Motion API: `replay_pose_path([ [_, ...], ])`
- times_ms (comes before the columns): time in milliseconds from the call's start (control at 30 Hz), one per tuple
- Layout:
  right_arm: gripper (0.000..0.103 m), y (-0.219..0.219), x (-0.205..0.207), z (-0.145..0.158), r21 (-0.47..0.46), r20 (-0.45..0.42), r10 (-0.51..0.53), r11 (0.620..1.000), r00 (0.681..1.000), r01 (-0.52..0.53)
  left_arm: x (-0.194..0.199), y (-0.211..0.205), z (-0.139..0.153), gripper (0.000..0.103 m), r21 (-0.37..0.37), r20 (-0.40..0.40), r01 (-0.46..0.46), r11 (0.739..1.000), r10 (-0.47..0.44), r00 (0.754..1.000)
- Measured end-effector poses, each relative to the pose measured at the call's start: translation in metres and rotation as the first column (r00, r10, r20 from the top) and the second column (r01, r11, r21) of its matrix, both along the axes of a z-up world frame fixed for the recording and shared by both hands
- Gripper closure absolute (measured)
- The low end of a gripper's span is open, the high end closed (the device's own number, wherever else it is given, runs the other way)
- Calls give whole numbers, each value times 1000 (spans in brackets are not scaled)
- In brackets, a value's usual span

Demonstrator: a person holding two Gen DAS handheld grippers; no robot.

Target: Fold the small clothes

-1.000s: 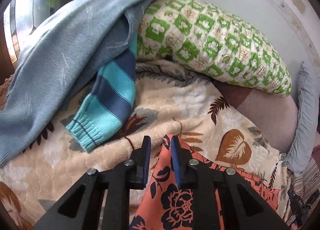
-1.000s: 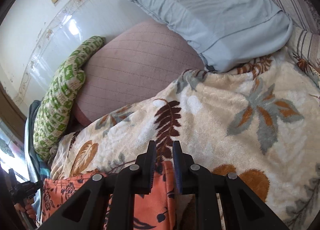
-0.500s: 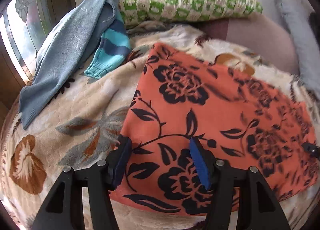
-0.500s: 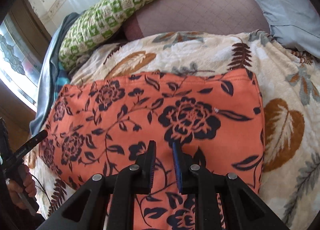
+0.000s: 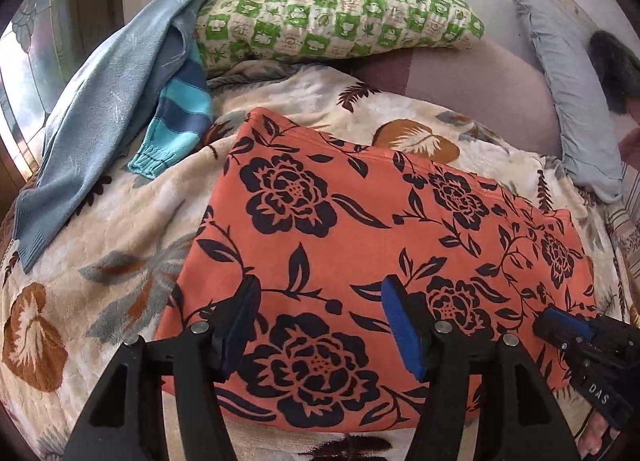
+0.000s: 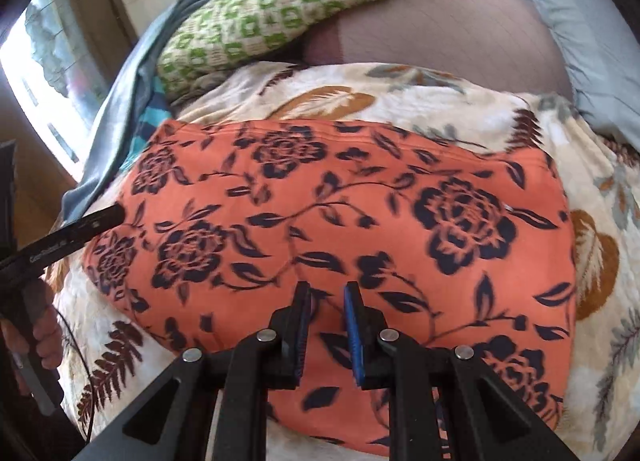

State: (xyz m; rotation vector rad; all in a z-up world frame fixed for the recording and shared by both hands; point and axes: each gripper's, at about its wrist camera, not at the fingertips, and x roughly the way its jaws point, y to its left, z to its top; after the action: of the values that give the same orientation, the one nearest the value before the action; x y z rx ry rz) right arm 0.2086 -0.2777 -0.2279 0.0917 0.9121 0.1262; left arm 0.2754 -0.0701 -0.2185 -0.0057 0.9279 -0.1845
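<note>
Now that the orange floral garment [image 5: 360,237] lies flat on the bed's blanket [image 5: 120,229], released, the left hand-held gripper [image 5: 320,325] gapes wide while the right hand-held gripper [image 6: 326,335] hovers narrow and empty, the fold apparently finished.

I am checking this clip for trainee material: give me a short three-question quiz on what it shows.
1. True or false: the left hand-held gripper is open above the orange floral garment.
2. What lies beside the green checked pillow? A) striped knit sleeve B) a book C) a shoe
3. Fill in: the garment lies spread on a leaf-patterned ____.

Key: 1 true. 2 A. 3 blanket. The right hand-held gripper holds nothing, with its jaws slightly apart.
</note>
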Motion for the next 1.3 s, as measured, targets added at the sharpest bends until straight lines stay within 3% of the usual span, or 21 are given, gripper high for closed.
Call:
replay_pose_path([
  [133, 83, 34, 5, -22, -77, -58, 66, 995, 996, -71, 15, -6, -27, 39, 96, -116, -8, 995, 20, 993],
  [200, 83, 34, 4, -29, -92, -37, 81, 992, 996, -84, 15, -4, -28, 38, 102, -99, -3, 995, 13, 995],
  [300, 83, 24, 8, -25, -30, -54, 72, 997, 996, -73, 16, -5, -24, 38, 95, -97, -6, 995, 15, 995],
  [367, 83, 17, 9, -20, 18, -34, 55, 998, 998, -54, 15, -1, -16, 38, 55, -64, -25, 998, 28, 998],
  [500, 83, 13, 2, -2, -2, 56, 42, 999, 998, -42, 10, 7, 9, 37, 21, 33, -43, 999, 42, 999],
  [567, 83, 2, 1, 2, -10, 80, -16, 1000, 997, 16, 9, 15, 14, 36, 48, 42, -83, 995, 81, 996],
  [633, 83, -21, -1, 2, 37, 48, -115, 993, 992, 113, 9, 29, 13, 36, 70, 17, -131, 989, 130, 991],
  [700, 83, -46, -17, 2, 76, 49, -207, 976, 977, 203, 7, 44, 2, 28, 98, -46, -154, 983, 159, 986],
  [800, 83, -68, -39, -15, 22, -20, -297, 954, 955, 298, 5, 51, -25, 27, 156, -152, -122, 980, 145, 978],
  [867, 83, -72, -46, -35, 4, -99, -304, 952, 948, 306, -1, 53, -29, 26, 136, -138, -112, 984, 131, 982],
  [967, 83, -60, -48, -32, -68, -71, -298, 954, 952, 293, -9, 59, -24, 26, 92, -140, -119, 989, 131, 981],
  [1067, 83, -49, -55, -22, -33, -56, -268, 963, 962, 266, -26, 72, -12, 26, 8, -61, -156, 988, 156, 986],
  [1100, 83, -46, -60, -16, -36, -34, -263, 965, 964, 261, -34, 75, -10, 26, 6, -29, -162, 987, 162, 986],
  [1167, 83, -44, -71, -6, -64, 13, -265, 962, 964, 265, -40, 81, -8, 26, 26, -52, -200, 980, 201, 978],
  [1233, 83, -51, -79, 2, -61, 41, -287, 955, 957, 289, -49, 88, 4, 26, -80, -13, -190, 978, 190, 982],
  [1300, 83, -63, -82, 4, -50, 37, -331, 942, 943, 333, -57, 86, 13, 26, -101, 33, -186, 977, 190, 981],
])
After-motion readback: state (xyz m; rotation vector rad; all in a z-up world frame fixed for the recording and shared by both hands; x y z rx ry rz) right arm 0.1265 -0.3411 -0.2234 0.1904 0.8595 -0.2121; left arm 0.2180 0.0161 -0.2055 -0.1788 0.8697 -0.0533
